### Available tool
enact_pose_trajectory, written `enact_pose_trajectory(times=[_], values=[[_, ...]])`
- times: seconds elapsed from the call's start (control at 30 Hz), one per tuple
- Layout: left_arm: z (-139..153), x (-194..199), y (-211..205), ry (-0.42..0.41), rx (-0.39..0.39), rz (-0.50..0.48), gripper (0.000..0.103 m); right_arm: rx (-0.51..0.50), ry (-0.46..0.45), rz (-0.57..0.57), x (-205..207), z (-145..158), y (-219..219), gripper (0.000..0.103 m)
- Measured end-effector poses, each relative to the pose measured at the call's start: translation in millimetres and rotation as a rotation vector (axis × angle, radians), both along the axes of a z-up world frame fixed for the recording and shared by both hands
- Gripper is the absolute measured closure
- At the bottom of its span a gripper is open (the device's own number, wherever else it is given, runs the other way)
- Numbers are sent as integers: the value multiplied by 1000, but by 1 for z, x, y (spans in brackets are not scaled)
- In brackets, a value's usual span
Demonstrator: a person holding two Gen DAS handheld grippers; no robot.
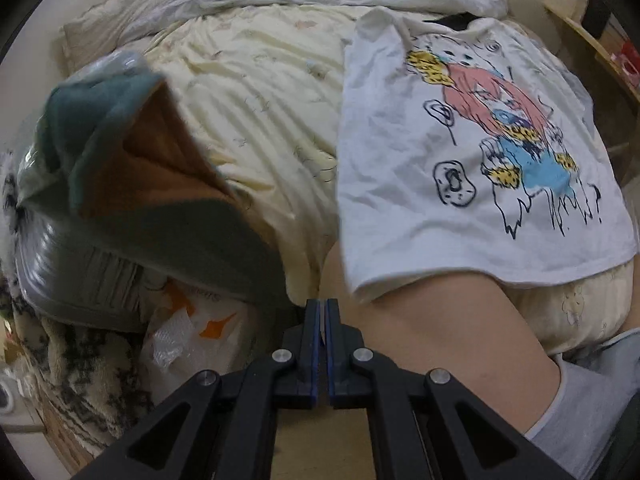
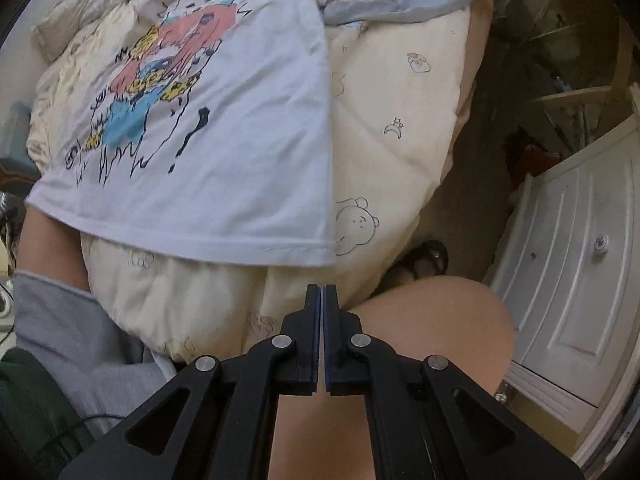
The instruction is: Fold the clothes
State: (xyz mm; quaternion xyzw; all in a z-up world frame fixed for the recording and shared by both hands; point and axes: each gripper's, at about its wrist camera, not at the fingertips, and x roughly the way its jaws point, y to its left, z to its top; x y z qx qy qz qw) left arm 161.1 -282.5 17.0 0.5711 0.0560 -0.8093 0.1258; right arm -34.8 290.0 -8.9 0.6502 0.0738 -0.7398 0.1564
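Both grippers' jaws closed, clear of the T-shirt (image 2: 224, 184) hem.

The T-shirt (image 1: 472, 152) is white with a cartoon print in pink, light blue and leopard-spotted yellow, outlined in black. The comforter (image 1: 260, 92) under it is pale cream, with small line-drawn bears, a moon and stars. The blanket (image 1: 132, 152) at left is dark green and orange-brown. Both the left tool (image 1: 322, 308) and right tool (image 2: 322, 296) are black with blue pads
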Motion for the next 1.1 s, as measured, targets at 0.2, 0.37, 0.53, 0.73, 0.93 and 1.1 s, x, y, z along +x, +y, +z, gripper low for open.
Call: enact_pose_trajectory(times=[0.2,0.37,0.53,0.73,0.93,1.1], values=[[22,-20,1,100,13,3,101,-65,118,17,-20,38,-7,101],[14,-84,56,121,104,-91,101,-197,229,73,-62,49,-79,100],[-27,-139,135,94,225,-178,101,-237,236,182,-90,16,-167,100],[-92,-170,203,-12,247,-226,101,-66,77,266,-87,-61,-209,100],[-124,-140,218,-118,199,-297,101,-16,-37,233,-44,-72,-136,103],[-110,-134,215,-106,260,-303,100,-24,-24,222,-31,-48,-112,101]])
